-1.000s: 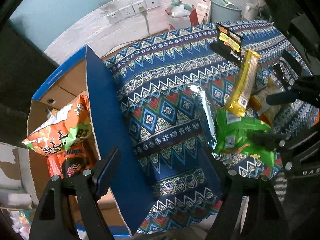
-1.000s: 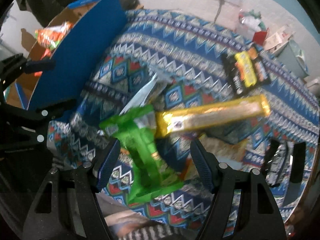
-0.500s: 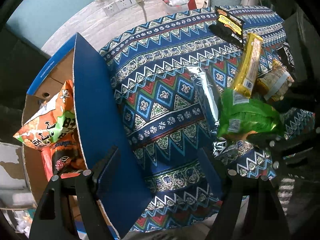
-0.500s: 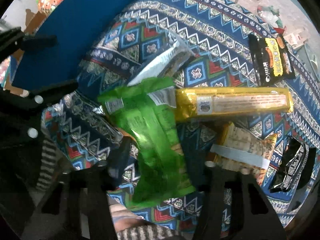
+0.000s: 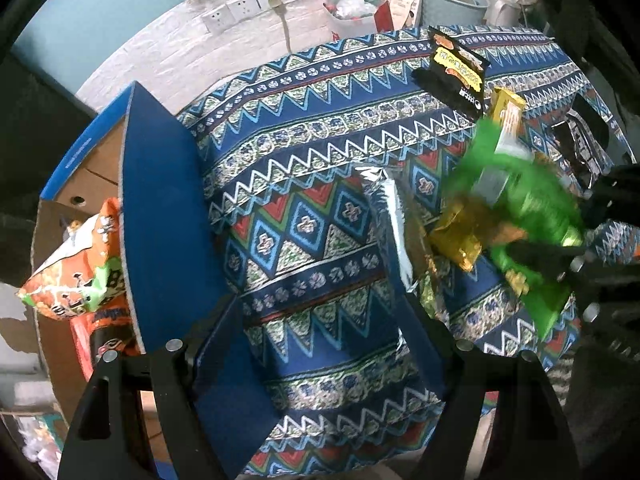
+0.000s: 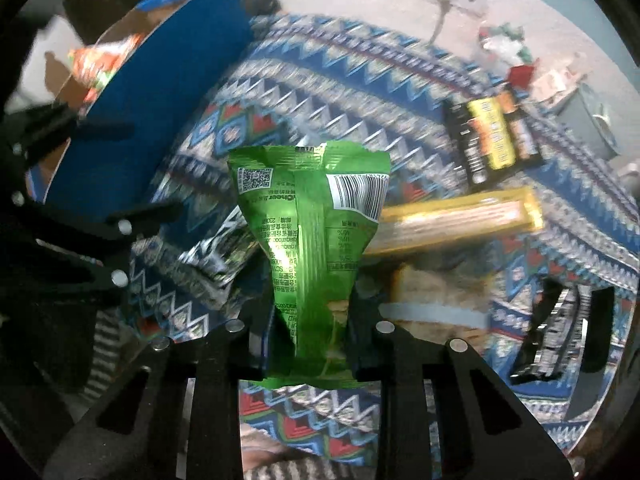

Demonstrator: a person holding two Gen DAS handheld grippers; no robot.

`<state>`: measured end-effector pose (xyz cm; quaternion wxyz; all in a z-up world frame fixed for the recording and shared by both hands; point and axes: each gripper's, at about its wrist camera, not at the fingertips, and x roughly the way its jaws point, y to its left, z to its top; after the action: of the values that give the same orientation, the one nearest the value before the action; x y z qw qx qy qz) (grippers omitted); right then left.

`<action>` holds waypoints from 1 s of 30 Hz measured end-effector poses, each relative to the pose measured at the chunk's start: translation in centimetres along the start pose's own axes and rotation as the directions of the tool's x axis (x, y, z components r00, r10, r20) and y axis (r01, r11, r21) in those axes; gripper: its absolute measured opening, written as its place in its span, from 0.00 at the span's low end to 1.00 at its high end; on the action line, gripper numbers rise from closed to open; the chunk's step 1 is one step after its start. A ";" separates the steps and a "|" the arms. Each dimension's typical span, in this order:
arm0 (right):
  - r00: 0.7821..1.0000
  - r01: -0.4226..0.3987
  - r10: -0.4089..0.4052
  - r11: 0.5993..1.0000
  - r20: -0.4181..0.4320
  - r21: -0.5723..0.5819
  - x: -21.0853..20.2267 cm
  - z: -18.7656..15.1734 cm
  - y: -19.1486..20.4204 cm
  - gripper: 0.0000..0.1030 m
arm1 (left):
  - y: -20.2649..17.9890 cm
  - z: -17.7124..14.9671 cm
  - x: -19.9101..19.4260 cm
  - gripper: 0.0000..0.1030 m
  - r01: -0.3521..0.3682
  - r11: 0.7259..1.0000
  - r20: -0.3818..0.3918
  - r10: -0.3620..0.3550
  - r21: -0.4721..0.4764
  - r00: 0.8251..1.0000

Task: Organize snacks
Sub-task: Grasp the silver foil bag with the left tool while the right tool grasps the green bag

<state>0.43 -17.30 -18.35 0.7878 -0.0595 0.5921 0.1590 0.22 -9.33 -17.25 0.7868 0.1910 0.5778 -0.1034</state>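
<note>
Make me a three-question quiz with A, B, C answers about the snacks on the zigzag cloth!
1. Where is the orange snack bag?
A. in the cardboard box
B. on the floor
C. in a bucket

2. What colour is the bag in the right gripper?
A. red
B. green
C. white

3. How is the left gripper?
A. squeezing a bag
B. open, holding nothing
C. holding a cup

Answers: 1 A, it pokes out of the box. 2 B, the green bag is pinched between the fingers. 3 B, only cloth shows between its fingers.
</note>
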 end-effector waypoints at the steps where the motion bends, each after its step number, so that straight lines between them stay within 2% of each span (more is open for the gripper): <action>1: 1.000 0.007 -0.007 1.000 0.012 0.020 -0.3 0.1 -0.7 0.25 | -0.1 0.2 0.2 0.78 0.008 1.000 -0.006 -0.008 -0.008 1.000; 7: 0.998 0.036 -0.041 0.995 0.048 0.097 -1.1 0.6 -4.2 0.25 | -0.5 1.5 1.7 0.78 0.071 0.996 -0.052 -0.074 -0.062 0.996; 12: 0.997 0.036 -0.045 0.990 0.063 0.140 -1.0 0.4 -5.9 0.25 | -1.0 2.3 3.1 0.78 0.071 0.995 -0.078 -0.077 -0.076 0.994; 16: 0.996 0.034 -0.047 0.986 0.075 0.165 -1.0 0.5 -6.8 0.25 | -1.6 2.6 4.5 0.78 0.088 0.993 -0.130 -0.097 -0.079 0.987; 20: 0.996 0.027 -0.043 0.984 0.083 0.179 -1.2 0.4 -7.4 0.25 | -2.4 2.7 5.6 0.78 0.071 0.996 -0.146 -0.079 -0.058 0.986; 24: 0.995 0.016 -0.034 0.982 0.089 0.189 -1.0 0.6 -7.7 0.25 | -3.4 3.0 6.0 0.78 0.041 0.999 -0.129 -0.045 -0.029 0.991; 26: 0.995 0.014 -0.032 0.982 0.090 0.189 -1.0 0.7 -7.7 0.25 | -4.2 3.0 6.1 0.75 0.013 1.000 -0.115 -0.012 0.007 0.993; 28: 0.995 0.010 -0.028 0.982 0.092 0.190 -1.0 0.8 -7.8 0.25 | -4.8 3.1 6.0 0.65 -0.012 0.999 -0.098 0.016 0.040 0.995; 29: 0.995 0.008 -0.026 0.982 0.092 0.190 -1.0 0.8 -7.8 0.25 | -5.0 3.1 5.9 0.62 -0.007 0.999 -0.086 0.011 0.046 0.996; 30: 0.995 0.008 -0.026 0.982 0.093 0.190 -1.0 0.8 -7.8 0.25 | -5.4 3.3 5.6 0.54 -0.001 0.999 -0.079 0.005 0.046 0.997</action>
<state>3.44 -24.58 -17.91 0.8185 0.0183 0.5657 0.0980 2.78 -15.27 -22.63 0.7589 0.2138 0.6056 -0.1078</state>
